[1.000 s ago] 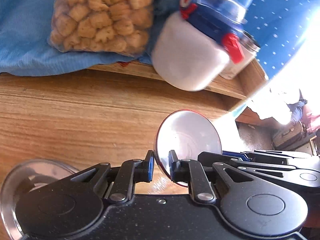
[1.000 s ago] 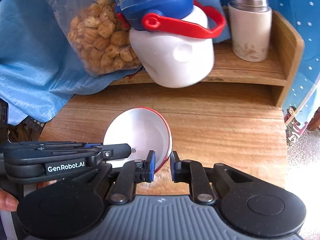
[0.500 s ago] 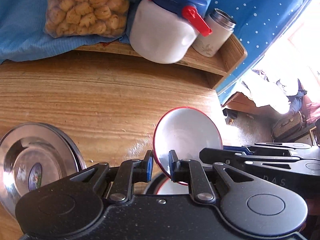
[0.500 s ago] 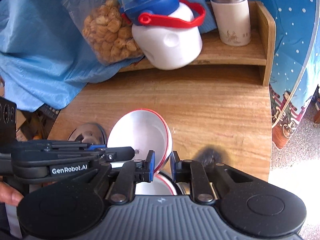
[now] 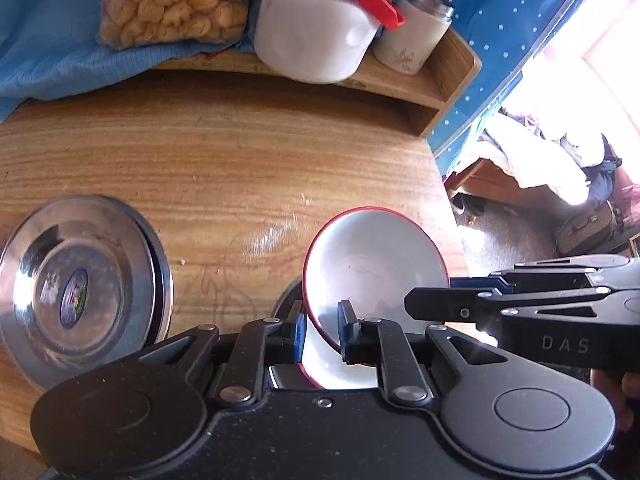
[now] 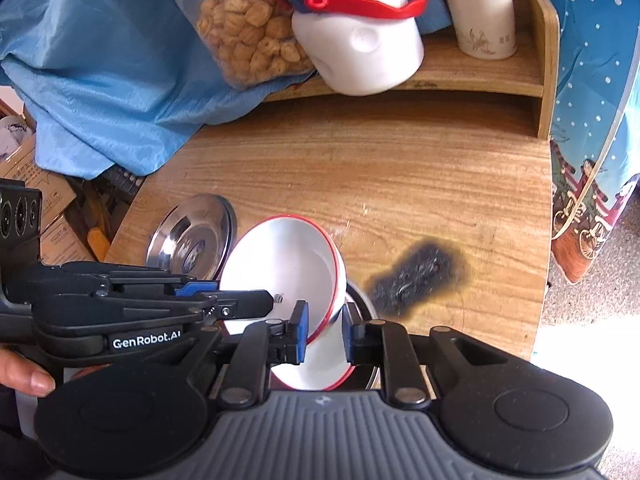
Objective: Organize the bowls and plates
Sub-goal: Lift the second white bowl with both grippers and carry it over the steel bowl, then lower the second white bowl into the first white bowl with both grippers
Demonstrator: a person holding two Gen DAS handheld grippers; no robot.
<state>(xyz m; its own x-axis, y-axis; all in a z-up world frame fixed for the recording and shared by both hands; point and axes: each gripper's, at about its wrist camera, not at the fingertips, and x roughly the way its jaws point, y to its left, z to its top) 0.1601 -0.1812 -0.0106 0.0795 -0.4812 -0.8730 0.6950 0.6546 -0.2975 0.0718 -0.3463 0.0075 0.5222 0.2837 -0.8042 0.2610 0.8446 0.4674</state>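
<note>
Both the left gripper (image 5: 322, 334) and the right gripper (image 6: 325, 330) are pinching the tilted white bowl (image 6: 280, 272) by opposite rims, jaws nearly closed. They are holding it above another bowl (image 6: 320, 376) near the table's (image 6: 400, 176) front edge.

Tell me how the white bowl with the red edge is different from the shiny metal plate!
The white bowl is white inside with a red rim; the metal plate is shiny silver all over. The bowl is deeper, the plate shallower. The bowl is tilted and pinched at its rim by the left hand-held gripper and the right hand-held gripper; the plate lies on the wooden table, with no gripper on it. Both are round dishes.
</note>
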